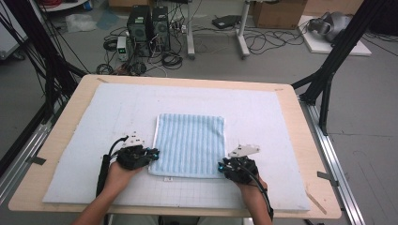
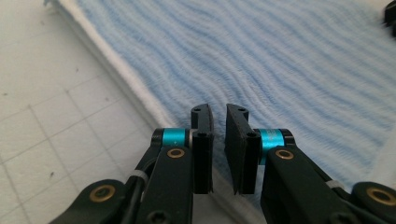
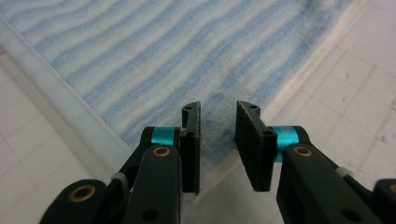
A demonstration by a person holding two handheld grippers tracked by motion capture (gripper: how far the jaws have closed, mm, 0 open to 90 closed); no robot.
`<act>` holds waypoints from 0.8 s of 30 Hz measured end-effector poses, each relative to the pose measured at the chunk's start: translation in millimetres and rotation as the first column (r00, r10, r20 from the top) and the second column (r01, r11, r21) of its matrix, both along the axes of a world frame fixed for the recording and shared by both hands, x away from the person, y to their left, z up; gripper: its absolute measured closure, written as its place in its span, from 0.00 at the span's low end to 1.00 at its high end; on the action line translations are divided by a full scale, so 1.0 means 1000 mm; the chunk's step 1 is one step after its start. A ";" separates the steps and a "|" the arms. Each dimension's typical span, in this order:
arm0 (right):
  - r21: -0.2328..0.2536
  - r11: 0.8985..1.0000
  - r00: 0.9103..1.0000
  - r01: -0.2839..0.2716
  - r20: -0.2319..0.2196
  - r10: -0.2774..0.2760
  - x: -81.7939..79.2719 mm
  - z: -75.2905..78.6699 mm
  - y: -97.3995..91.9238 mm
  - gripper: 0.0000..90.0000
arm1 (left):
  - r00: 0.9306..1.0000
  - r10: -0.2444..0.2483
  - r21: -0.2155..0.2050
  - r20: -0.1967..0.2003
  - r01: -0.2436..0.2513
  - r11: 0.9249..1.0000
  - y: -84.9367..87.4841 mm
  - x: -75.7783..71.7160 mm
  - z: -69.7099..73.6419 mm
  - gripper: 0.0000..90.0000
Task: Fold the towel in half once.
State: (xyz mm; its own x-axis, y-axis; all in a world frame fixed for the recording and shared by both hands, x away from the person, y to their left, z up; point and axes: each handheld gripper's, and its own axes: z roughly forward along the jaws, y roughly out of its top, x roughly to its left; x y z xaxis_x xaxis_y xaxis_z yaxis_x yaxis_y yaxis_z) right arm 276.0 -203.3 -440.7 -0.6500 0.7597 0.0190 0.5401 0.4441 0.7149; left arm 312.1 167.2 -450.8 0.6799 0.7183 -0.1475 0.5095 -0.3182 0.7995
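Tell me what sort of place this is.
Probably a lab or workshop set up for recording. Computer towers and tangled cables sit on the bare floor, black frame struts flank the table, and a cardboard box stands behind.

**Around the bench: mat, cables and boxes**

A pale wooden bench [image 1: 70,117] carries a white gridded mat [image 1: 263,122] that covers most of its top, with bare wood left as a border all round. Beyond the far edge, on the grey floor [image 1: 366,122], two dark computer towers [image 1: 148,23] stand side by side amid a tangle of black cables [image 1: 171,60]. To their right rise the white legs of a stand [image 1: 241,28], with a cardboard box [image 1: 279,14] behind. At far right a white board [image 1: 335,44] lies flat. Black frame struts [image 1: 328,75] slant down on both sides of the bench.
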 end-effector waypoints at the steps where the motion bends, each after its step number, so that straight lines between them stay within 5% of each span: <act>1: -0.004 1.000 1.000 0.002 -0.010 -0.002 0.000 0.000 -0.002 0.78 | 1.000 -0.001 0.029 0.006 0.001 1.000 0.000 0.000 0.001 0.90; 4: -0.002 1.000 1.000 0.008 -0.023 -0.008 0.001 0.001 -0.008 0.72 | 1.000 0.004 0.040 0.006 -0.004 0.999 0.004 0.000 0.003 0.89; 9: 0.058 0.997 0.998 0.047 0.050 -0.050 0.008 0.011 -0.021 0.62 | 0.999 0.041 -0.058 0.032 -0.039 0.998 0.021 0.005 0.005 0.70; 13: 0.085 0.991 0.986 0.103 0.125 -0.113 0.017 0.020 -0.030 0.44 | 0.994 0.045 -0.141 0.099 -0.031 0.990 0.032 0.012 0.012 0.64; 16: 0.099 0.987 0.978 0.126 0.155 -0.140 0.023 0.026 -0.035 0.38 | 0.991 0.035 -0.172 0.128 -0.013 0.985 0.034 0.014 0.016 0.49; 20: 0.127 0.984 0.971 0.127 0.186 -0.149 0.027 0.031 -0.042 0.23 | 0.988 0.036 -0.194 0.153 -0.005 0.981 0.037 0.018 0.021 0.25; 24: 0.101 0.983 0.962 0.152 0.212 -0.170 0.031 0.030 -0.043 0.12 | 0.988 0.055 -0.214 0.142 -0.024 0.977 0.045 0.020 0.021 0.24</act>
